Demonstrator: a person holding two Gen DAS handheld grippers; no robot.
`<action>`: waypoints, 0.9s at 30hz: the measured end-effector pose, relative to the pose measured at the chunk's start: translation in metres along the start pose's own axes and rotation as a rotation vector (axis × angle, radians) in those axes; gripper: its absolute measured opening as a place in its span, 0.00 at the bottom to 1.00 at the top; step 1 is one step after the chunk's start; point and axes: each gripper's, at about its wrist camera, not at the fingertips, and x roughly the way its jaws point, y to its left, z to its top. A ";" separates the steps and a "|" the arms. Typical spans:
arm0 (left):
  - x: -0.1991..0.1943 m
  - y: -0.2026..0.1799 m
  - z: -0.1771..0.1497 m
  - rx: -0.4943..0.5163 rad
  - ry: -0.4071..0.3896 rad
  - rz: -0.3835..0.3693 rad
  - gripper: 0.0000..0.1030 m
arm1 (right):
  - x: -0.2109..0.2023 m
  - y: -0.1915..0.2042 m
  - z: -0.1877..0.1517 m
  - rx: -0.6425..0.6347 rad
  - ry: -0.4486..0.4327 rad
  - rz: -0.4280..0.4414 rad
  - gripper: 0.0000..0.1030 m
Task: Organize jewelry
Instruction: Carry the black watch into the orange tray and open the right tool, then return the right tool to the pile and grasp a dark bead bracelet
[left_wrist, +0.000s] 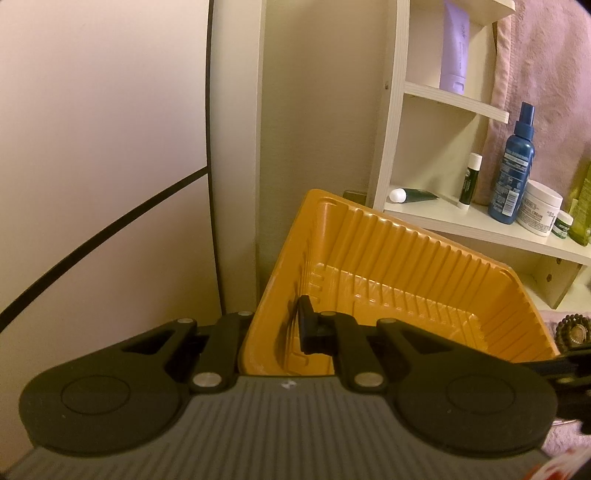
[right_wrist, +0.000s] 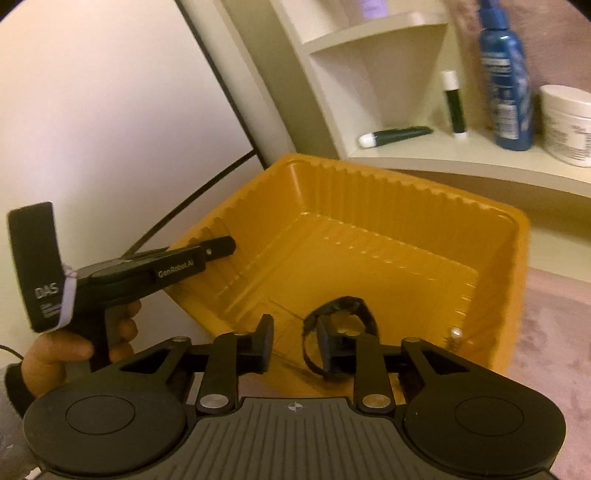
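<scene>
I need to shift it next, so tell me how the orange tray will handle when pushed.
The orange tray looks thin, ribbed moulded plastic: probably light and flexing under pressure. The left gripper pinches one wall and it seems tilted, so a push may swing it.

Your right gripper (right_wrist: 293, 347) is sitting low center of its frame, jaws parted. Your left hand (right_wrist: 74, 343) is gripping the left gripper (right_wrist: 218, 246) handle at the lower left, fingers wrapped.
</scene>
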 end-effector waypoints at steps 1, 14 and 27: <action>0.000 0.000 0.000 -0.001 0.000 0.000 0.10 | -0.007 -0.004 -0.001 0.006 -0.007 -0.006 0.32; -0.001 0.000 0.000 0.007 -0.002 0.005 0.10 | -0.104 -0.080 -0.043 0.137 -0.066 -0.247 0.44; 0.002 -0.002 0.002 0.021 0.004 0.018 0.11 | -0.152 -0.138 -0.072 0.183 -0.061 -0.478 0.45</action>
